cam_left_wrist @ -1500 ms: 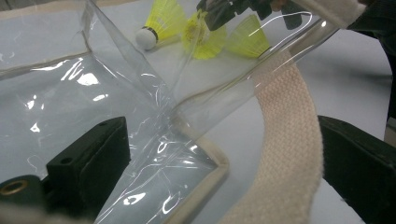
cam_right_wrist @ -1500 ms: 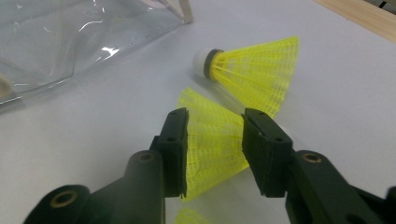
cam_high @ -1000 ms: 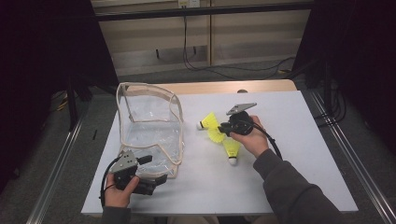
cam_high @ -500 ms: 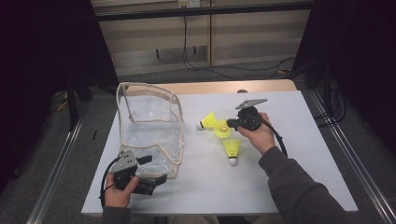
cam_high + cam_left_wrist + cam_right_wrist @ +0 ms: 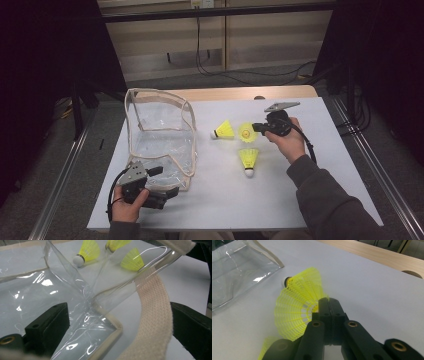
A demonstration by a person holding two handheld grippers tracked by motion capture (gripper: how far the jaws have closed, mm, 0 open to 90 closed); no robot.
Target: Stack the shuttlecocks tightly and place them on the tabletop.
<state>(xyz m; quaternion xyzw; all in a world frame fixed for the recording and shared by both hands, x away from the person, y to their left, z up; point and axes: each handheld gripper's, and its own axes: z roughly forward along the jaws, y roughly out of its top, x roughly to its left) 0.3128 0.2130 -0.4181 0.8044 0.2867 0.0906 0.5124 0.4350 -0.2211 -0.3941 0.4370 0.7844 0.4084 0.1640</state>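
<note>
- Shuttlecocks, three yellow ones, sit out on the white desk (image 5: 310,200) to the right of a clear plastic bag (image 5: 160,135). That's the whole scene really.
- One shuttlecock (image 5: 247,132) is pinched at its skirt rim by the right tool (image 5: 256,128). In the right gripper view the jaws are pressed flat together on the yellow mesh (image 5: 297,315), so it's clamped on that one.
- A second shuttlecock (image 5: 223,131) lies on its side just left of the held one, cork end pointing at the bag. You can see its cork peeking out behind the skirt in the right gripper view (image 5: 286,280).
- The third shuttlecock (image 5: 248,160) lies closer to the person, white cork toward them, near the other two but not touching.
- The left tool (image 5: 159,186) is down at the bag's near edge. In the left gripper view its jaws sit wide apart, with the bag's clear corner and cream webbing strap (image 5: 152,322) lying between them, not squeezed.
- The bag's clear wall stands up between the left tool and the shuttlecocks, so they show through the plastic there.
- A strip of bare wood (image 5: 250,93) shows at the desk's far edge.
</note>
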